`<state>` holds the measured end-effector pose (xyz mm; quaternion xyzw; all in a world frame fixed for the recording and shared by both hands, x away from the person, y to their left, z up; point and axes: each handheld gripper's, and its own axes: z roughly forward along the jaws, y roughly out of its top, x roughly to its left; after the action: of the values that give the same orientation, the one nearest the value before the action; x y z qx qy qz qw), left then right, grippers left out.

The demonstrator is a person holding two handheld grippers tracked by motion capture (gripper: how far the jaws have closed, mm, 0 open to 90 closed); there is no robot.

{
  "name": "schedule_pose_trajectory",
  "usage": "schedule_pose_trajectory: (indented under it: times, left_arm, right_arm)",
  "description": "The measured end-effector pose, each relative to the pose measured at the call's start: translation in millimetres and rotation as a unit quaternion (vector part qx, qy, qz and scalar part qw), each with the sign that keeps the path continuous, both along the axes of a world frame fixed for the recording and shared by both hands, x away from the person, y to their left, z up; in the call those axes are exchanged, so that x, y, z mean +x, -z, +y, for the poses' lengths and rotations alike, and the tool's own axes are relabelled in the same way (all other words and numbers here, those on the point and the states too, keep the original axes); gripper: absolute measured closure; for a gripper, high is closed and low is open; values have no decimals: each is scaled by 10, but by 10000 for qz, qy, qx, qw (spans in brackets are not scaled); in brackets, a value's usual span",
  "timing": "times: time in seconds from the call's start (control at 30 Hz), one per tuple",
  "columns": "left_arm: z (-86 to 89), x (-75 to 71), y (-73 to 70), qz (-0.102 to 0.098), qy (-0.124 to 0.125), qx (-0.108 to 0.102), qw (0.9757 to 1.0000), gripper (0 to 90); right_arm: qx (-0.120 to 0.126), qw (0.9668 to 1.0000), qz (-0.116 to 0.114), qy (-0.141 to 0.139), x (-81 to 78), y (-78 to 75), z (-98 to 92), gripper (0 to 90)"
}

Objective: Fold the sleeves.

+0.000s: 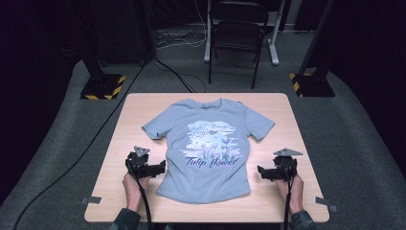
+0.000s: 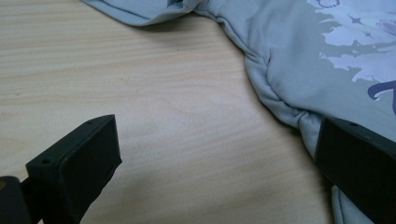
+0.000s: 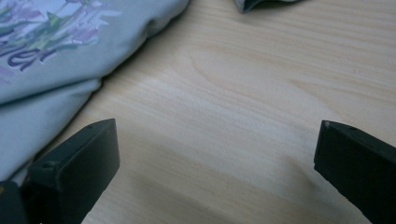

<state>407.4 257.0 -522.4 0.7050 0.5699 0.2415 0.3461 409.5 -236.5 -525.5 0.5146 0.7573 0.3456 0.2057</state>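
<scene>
A light blue T-shirt (image 1: 206, 143) with a "Tulip Flower" print lies flat, face up, in the middle of the wooden table (image 1: 143, 103). My left gripper (image 1: 162, 168) rests at the shirt's left side seam, open, its jaws wide apart. In the left gripper view the shirt (image 2: 299, 60) lies ahead and its hem edge touches one jaw. My right gripper (image 1: 261, 171) sits just right of the shirt's lower side, open with bare wood between its jaws. In the right gripper view the shirt (image 3: 60, 60) lies to the left.
A black folding chair (image 1: 238, 33) stands beyond the table's far edge. Black stand bases with yellow stripes (image 1: 103, 86) (image 1: 311, 84) flank the far corners. Cables (image 1: 86, 148) run over the grey floor. Tape tabs (image 1: 91, 200) stick out at the near corners.
</scene>
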Motion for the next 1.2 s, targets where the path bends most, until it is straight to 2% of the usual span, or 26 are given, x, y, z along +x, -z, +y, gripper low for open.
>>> schedule_pose_trajectory:
  times: [0.13, 0.33, 0.87, 1.2]
  left_arm:
    - [-17, 39, -16, -32, -17, -16, 10000, 1]
    - [-38, 85, -26, -47, -9, -18, 10000, 1]
    - [-144, 241, -28, -26, 61, 91, 9999, 1]
    - [-185, 313, -52, -35, 48, 129, 9999, 2]
  right_arm:
    - [125, 9999, -15, -19, 40, -37, 43, 0]
    - [164, 9998, -46, -38, 103, -76, 96, 0]
    - [159, 9997, -63, -147, 279, -130, 279, 0]
    - [123, 9998, -8, -149, 395, -88, 383, 0]
